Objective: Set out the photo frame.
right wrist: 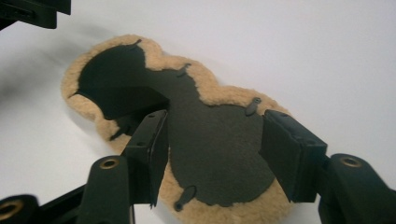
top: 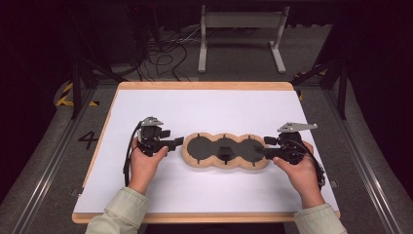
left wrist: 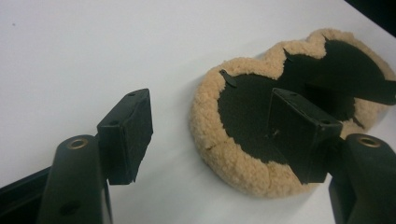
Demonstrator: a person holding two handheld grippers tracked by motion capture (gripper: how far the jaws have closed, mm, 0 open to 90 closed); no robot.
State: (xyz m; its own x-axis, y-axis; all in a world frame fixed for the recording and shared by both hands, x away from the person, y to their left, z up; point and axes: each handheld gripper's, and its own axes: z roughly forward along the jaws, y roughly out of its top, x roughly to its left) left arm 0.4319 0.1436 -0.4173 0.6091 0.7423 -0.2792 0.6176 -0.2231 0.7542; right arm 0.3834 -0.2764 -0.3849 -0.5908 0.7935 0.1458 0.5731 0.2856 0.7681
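Note:
A three-lobed pad (top: 199, 148) with a tan fleece rim and a black inner face lies flat in the middle of the white table (top: 219, 107). A black flap stands up a little near its middle lobe. My left gripper (top: 179, 142) is open at the pad's left end. In the left gripper view the left gripper (left wrist: 212, 112) has one jaw over the black face of the pad (left wrist: 233, 161) and the other over bare table. My right gripper (top: 267, 146) is open at the right end. In the right gripper view the right gripper (right wrist: 215, 126) spans the near lobe of the pad (right wrist: 116, 60).
The white sheet covers a wooden board with a pale edge (top: 204, 86). Bare sheet lies all round the pad. Beyond the table are a dark floor, cables (top: 165, 53) and a grey metal stand (top: 241, 36). Part of the left gripper (right wrist: 32, 11) shows at the top left of the right gripper view.

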